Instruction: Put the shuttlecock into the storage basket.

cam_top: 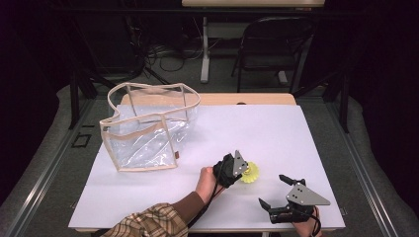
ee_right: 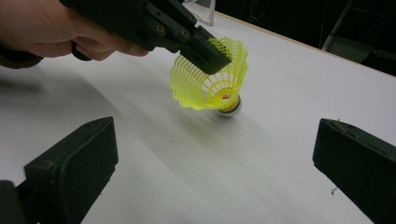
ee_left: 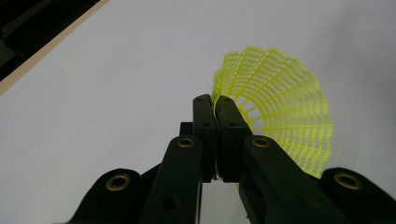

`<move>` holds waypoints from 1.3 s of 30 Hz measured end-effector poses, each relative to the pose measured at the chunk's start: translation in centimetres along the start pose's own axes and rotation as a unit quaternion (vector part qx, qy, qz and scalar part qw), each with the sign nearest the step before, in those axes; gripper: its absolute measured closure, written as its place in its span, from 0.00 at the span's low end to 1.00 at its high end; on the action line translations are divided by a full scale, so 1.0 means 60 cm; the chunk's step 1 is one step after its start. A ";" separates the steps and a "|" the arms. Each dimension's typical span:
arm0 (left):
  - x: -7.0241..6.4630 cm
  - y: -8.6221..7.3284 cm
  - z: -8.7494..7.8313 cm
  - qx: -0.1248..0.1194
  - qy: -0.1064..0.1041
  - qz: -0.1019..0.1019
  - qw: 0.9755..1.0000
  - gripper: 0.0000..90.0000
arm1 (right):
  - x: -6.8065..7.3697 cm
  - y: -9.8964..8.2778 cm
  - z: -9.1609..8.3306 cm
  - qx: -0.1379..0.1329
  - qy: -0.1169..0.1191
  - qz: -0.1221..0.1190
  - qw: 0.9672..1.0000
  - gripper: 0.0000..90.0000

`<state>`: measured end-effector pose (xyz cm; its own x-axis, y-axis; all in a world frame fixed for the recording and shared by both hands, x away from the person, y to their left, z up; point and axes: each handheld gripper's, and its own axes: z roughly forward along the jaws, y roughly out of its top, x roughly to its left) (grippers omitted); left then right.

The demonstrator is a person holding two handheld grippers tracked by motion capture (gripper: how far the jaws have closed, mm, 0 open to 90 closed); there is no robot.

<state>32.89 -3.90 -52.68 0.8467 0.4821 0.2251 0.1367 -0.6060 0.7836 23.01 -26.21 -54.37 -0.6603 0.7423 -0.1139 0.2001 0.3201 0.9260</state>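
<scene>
— What is on the white table top (cam_top: 276,128)?

— A yellow plastic shuttlecock with a net skirt (cam_top: 250,173). It sits near the front of the table, a bit right of the middle. Its round cork tip is down by the table and its skirt opens up.

— Who has it?

— The left gripper (cam_top: 242,170). Its two black jaws are pressed together on the rim of the yellow skirt – you can see the pinch in the left gripper view (ee_left: 215,105).

— And the other one?

— The right gripper (cam_top: 274,191) is near the front right corner, apart from the shuttlecock. Its jaws are spread wide with nothing between them.

— Anything else?

— A clear plastic bag with beige trim (cam_top: 148,126) stands at the back left, well apart from both grippers.
</scene>
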 end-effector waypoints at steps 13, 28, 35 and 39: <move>0.018 0.007 -0.016 -0.016 -0.024 -0.025 0.999 0.98 | 0.000 0.000 0.001 0.001 0.000 -0.002 1.000 0.00; 0.031 0.011 -0.029 -0.023 -0.032 -0.028 0.999 0.99 | 0.001 -0.001 0.002 0.005 0.003 -0.005 1.000 0.00; 0.038 0.017 -0.036 -0.026 -0.029 -0.025 0.999 0.99 | 0.001 -0.001 0.002 0.004 0.002 -0.004 1.000 0.00; 0.043 0.018 -0.039 -0.027 -0.027 -0.025 0.999 0.99 | 0.001 -0.001 0.004 0.005 0.002 -0.004 1.000 0.00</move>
<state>34.04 -1.84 -49.87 0.8664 0.4748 0.1545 0.1524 -0.5462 0.8237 23.14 -26.07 -54.51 -0.6654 0.7368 -0.1200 0.2017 0.3323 0.9214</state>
